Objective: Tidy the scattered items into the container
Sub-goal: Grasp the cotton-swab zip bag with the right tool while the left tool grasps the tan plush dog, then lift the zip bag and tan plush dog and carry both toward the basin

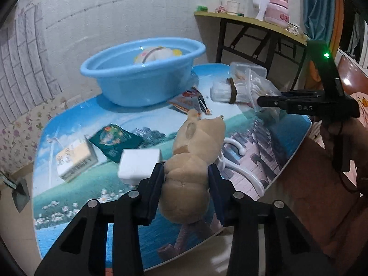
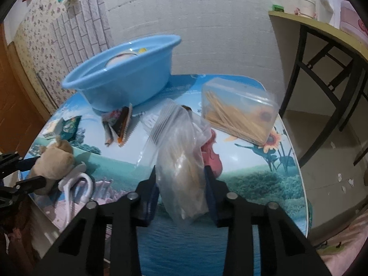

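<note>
The blue basin (image 1: 142,69) stands at the back of the round table; a patterned item lies inside it. It also shows in the right wrist view (image 2: 122,73). My left gripper (image 1: 186,179) is shut on a tan plush bear (image 1: 195,156), held just above the table. My right gripper (image 2: 181,184) is shut on a clear zip bag (image 2: 181,151) of cotton swabs, lifted over the table. In the left wrist view that bag (image 1: 248,89) hangs from the right gripper (image 1: 260,102). The bear (image 2: 53,161) shows at the left of the right wrist view.
On the table (image 1: 287,138): a white box (image 1: 138,163), a yellow carton (image 1: 76,158), a green packet (image 1: 115,142), red snack packets (image 1: 191,101), a white hanger (image 1: 239,158) and a clear toothpick box (image 2: 239,112). A yellow side table (image 1: 250,20) stands right.
</note>
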`<state>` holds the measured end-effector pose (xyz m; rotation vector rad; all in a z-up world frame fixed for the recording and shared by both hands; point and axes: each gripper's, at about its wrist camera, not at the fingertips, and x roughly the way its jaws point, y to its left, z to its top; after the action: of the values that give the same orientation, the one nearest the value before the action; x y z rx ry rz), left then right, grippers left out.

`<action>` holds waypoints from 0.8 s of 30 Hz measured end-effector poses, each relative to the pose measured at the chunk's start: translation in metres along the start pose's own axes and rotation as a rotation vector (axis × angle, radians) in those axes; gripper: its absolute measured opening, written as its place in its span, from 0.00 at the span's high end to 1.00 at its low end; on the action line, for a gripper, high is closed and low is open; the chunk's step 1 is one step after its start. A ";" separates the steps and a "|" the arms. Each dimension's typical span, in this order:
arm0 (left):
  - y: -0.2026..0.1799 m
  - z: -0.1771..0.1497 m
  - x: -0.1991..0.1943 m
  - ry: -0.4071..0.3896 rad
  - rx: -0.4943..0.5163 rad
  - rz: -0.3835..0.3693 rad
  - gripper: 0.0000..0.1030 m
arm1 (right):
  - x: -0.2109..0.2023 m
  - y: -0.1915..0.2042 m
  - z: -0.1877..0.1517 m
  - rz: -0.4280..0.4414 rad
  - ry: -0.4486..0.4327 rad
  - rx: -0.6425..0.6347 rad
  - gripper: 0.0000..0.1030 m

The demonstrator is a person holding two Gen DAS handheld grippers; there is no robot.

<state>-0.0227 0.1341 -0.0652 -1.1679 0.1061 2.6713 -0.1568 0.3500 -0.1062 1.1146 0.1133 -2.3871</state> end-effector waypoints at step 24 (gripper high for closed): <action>0.034 0.016 -0.007 -0.054 -0.116 0.205 0.62 | -0.020 0.025 0.008 0.121 -0.067 -0.060 0.72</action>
<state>-0.0376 0.1025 -0.0501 -1.1756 0.0658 2.9216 -0.1395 0.3337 -0.0833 0.9841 0.0911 -2.2951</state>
